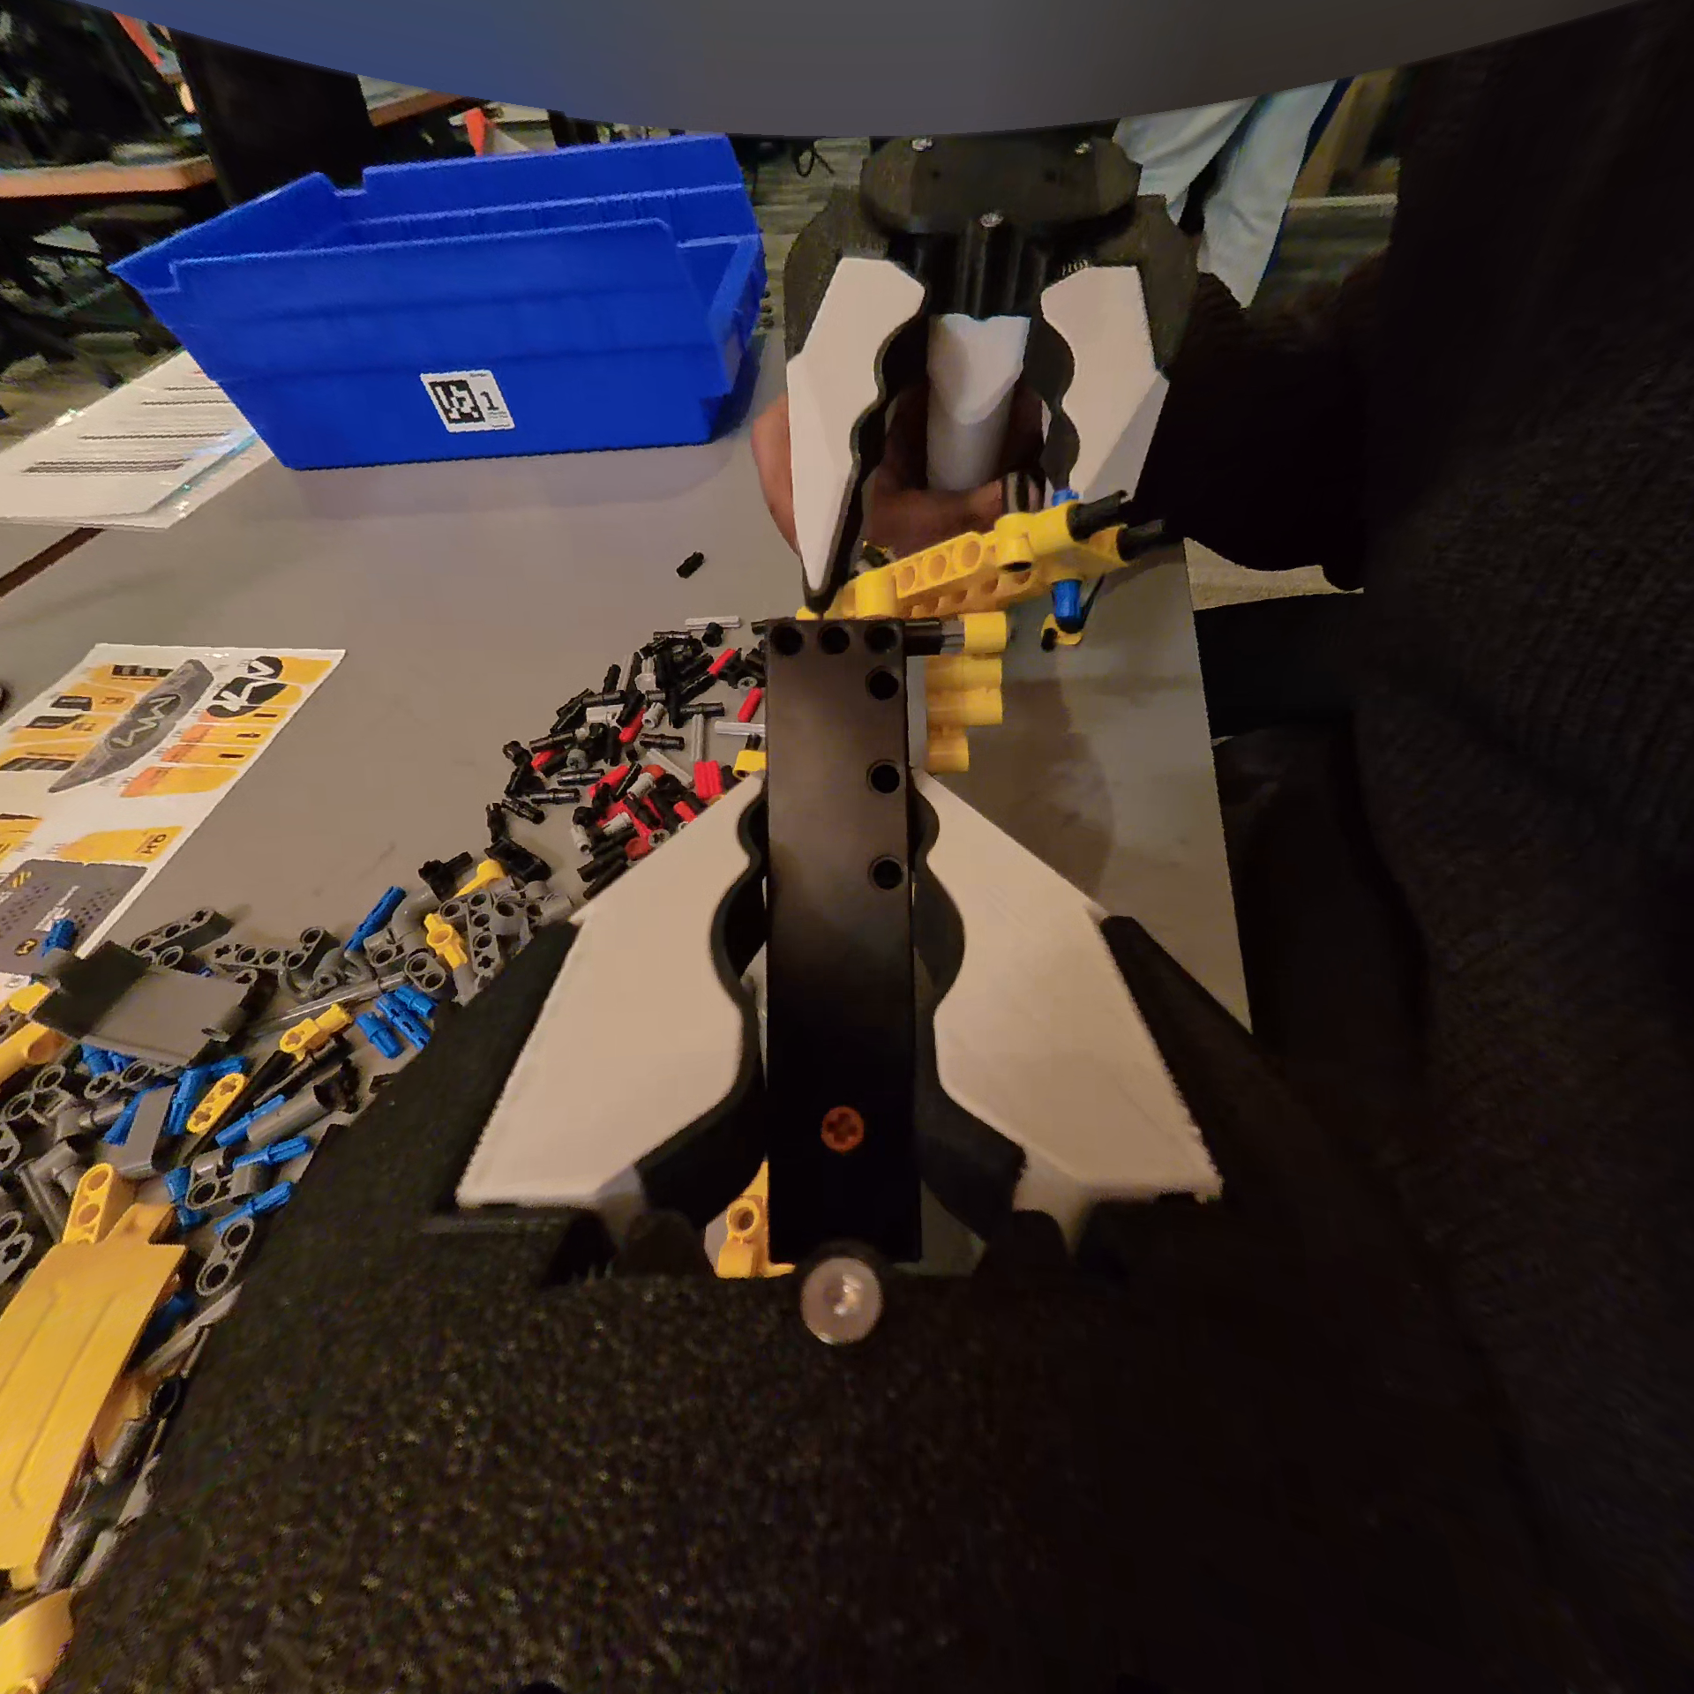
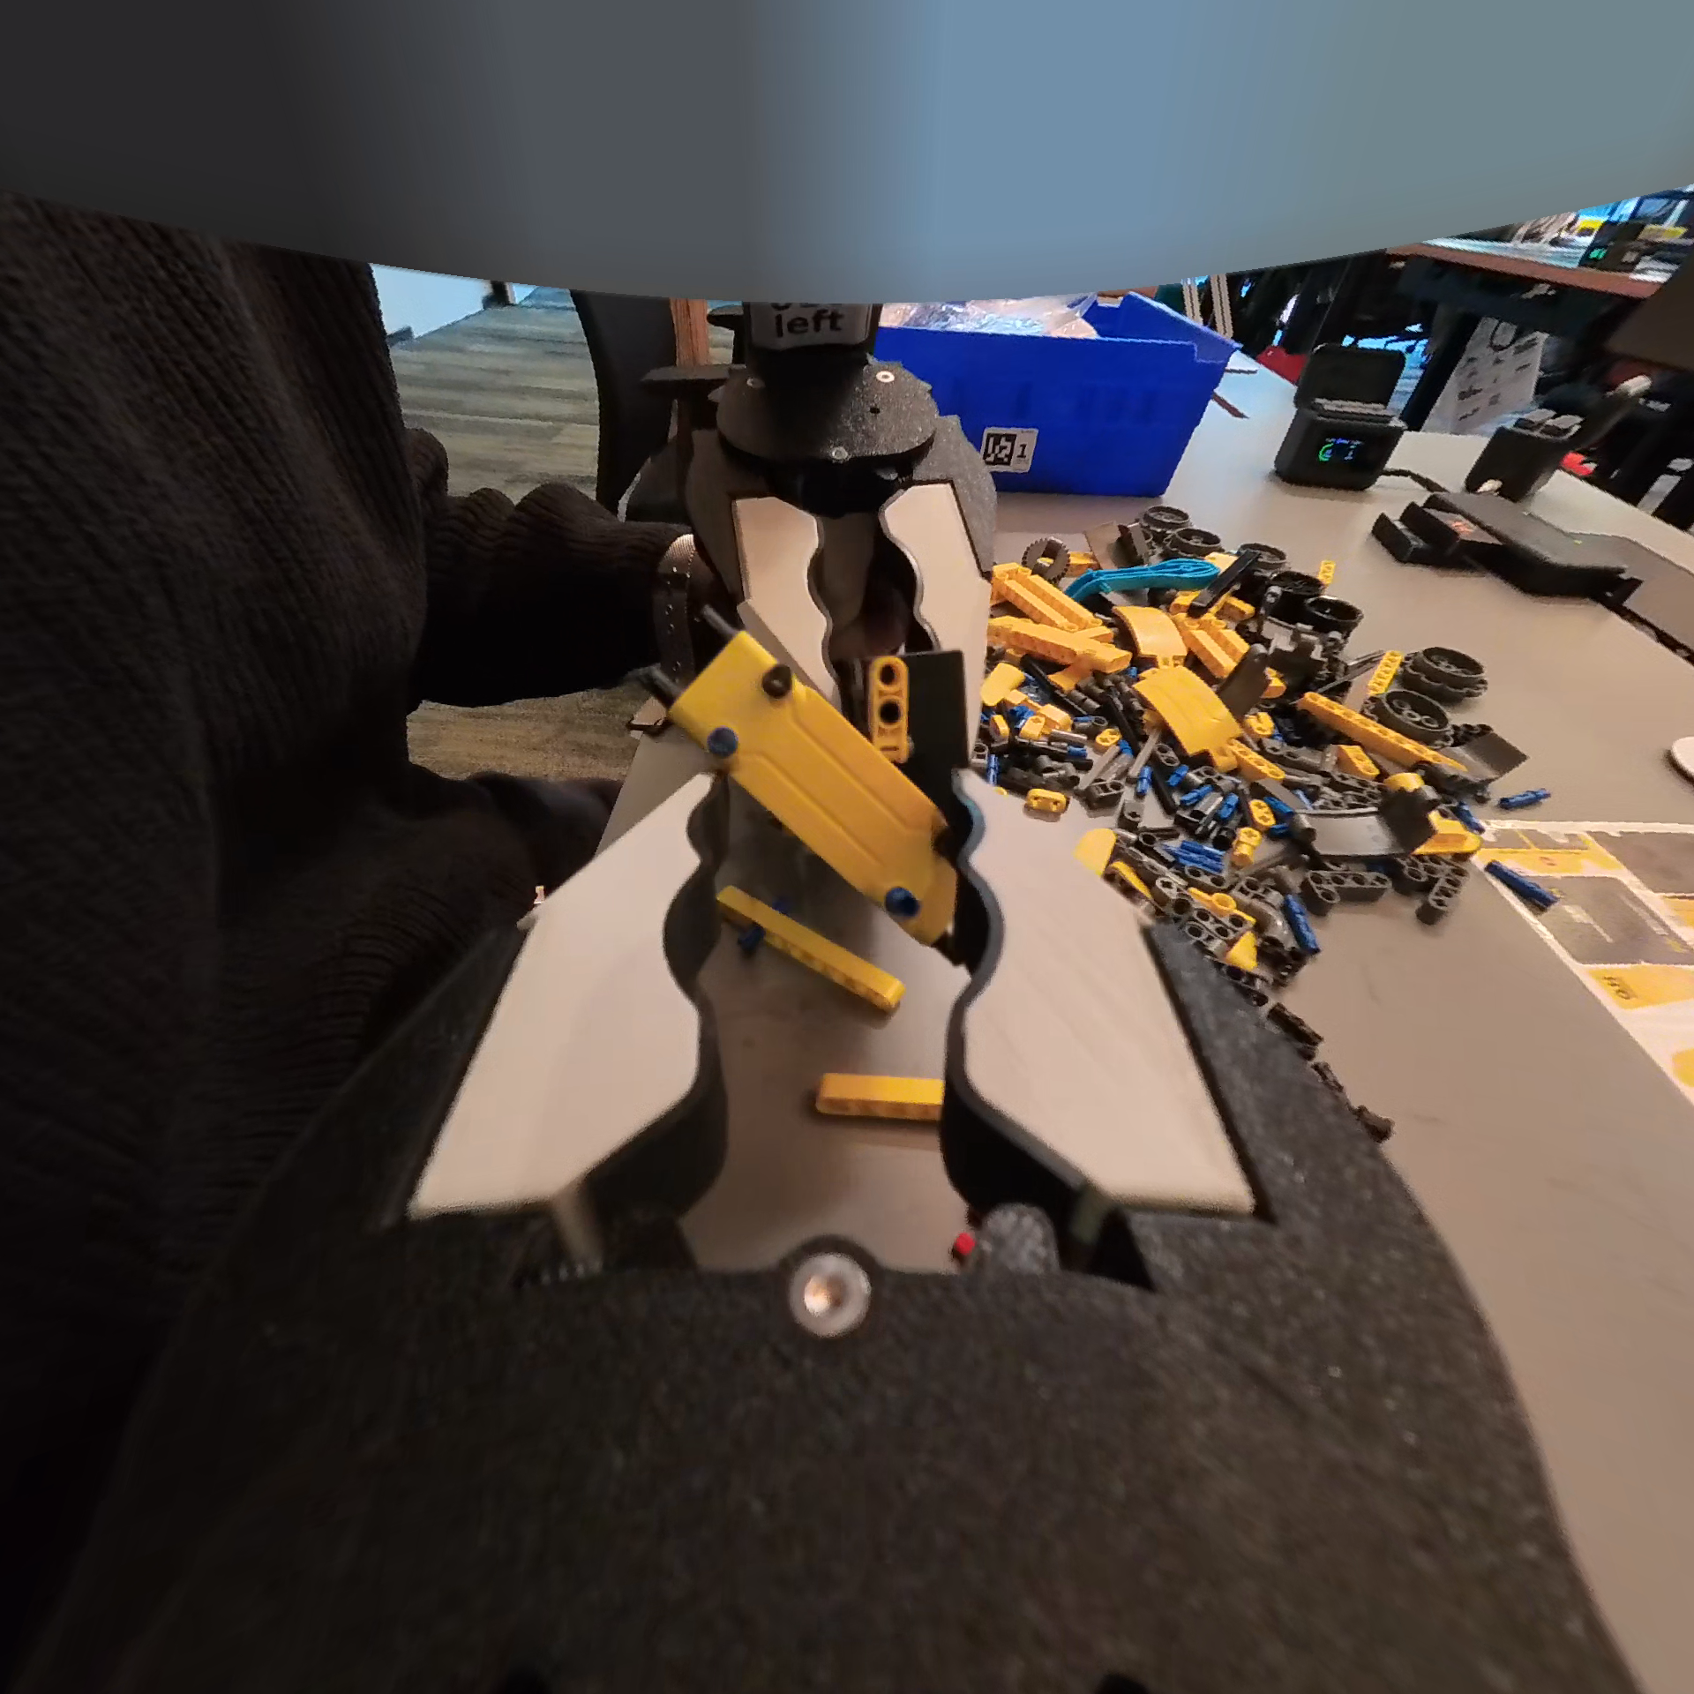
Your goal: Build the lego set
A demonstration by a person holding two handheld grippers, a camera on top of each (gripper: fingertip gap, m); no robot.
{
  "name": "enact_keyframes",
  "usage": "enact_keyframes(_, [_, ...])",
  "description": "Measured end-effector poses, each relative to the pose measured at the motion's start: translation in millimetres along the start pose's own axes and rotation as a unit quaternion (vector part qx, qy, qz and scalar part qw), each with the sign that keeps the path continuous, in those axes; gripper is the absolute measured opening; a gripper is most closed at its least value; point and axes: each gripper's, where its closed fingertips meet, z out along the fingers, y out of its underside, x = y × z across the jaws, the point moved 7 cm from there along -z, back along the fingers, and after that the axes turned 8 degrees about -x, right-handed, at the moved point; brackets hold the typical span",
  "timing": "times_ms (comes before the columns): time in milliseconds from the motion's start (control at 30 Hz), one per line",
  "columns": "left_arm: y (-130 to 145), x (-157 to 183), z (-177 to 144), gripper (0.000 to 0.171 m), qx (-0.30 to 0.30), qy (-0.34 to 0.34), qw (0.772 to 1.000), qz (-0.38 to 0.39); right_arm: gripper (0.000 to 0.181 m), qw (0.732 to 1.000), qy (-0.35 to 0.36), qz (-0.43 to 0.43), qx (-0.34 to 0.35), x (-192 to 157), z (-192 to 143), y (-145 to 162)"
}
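Note:
My left gripper is shut on a long black panel with holes along one edge, held pointing forward. It meets a yellow beam-and-panel assembly with blue and black pins, which my right gripper holds from the far side. In the right wrist view my right gripper grips that yellow assembly slantwise between its fingers. My left gripper faces it, holding the black panel beside a short yellow beam. Both are above the grey table's near corner.
A blue bin stands at the back. Piles of small black, red, grey, blue and yellow parts cover the table. A sticker sheet lies left. Two loose yellow beams lie under my right gripper. Black devices sit far right. The grippers are tip to tip, or close to it.

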Motion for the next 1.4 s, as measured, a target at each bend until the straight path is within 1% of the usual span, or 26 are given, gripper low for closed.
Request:
enact_keyframes(400, [0,0,-1,0.025,0.002,-0.004,1.0,-0.001,0.048,1.0,0.004,-0.004,-0.004,0,0,1])
enact_keyframes(1000, [-3,4,-1,0.025,-0.007,-0.088,0.994,0.071,0.048,1.0,0.021,-0.004,-0.005,6,-2,2])
enact_keyframes(1400, [-2,3,0,0.025,-0.014,-0.102,0.992,0.077,0.048,1.0,0.024,0.005,-0.009,10,-2,5])
